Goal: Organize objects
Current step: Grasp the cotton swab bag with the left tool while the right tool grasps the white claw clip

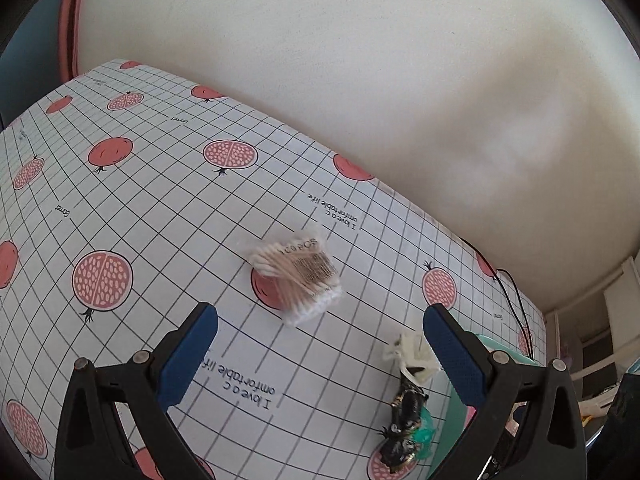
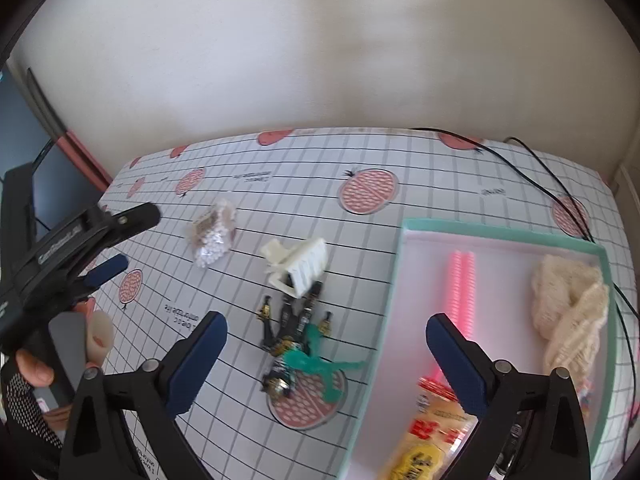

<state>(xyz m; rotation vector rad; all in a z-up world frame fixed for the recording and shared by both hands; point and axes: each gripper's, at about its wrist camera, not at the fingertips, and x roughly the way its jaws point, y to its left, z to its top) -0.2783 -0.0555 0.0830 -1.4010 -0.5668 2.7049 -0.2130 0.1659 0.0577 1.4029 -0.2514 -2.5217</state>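
A clear pack of cotton swabs (image 1: pixel 298 276) (image 2: pixel 211 236) lies on the pomegranate-print tablecloth (image 1: pixel 160 184). My left gripper (image 1: pixel 320 320) hovers open just short of the pack, nothing between its blue pads (image 1: pixel 188 356). To its right lie a white hair claw clip (image 1: pixel 412 356) (image 2: pixel 298 264) and a black-and-gold toy figure with a teal piece (image 1: pixel 406 424) (image 2: pixel 296 344). My right gripper (image 2: pixel 326 334) is open above the toy. A mint-rimmed tray (image 2: pixel 504 228) at the right holds a cream knitted item (image 2: pixel 572 304) and a yellow snack packet (image 2: pixel 432 432).
A black cable (image 2: pixel 552 188) runs along the table's far right edge and past the tray. A cream wall (image 1: pixel 360 80) rises right behind the table. A hand (image 2: pixel 36 368) holds the left gripper's handle at the left of the right wrist view.
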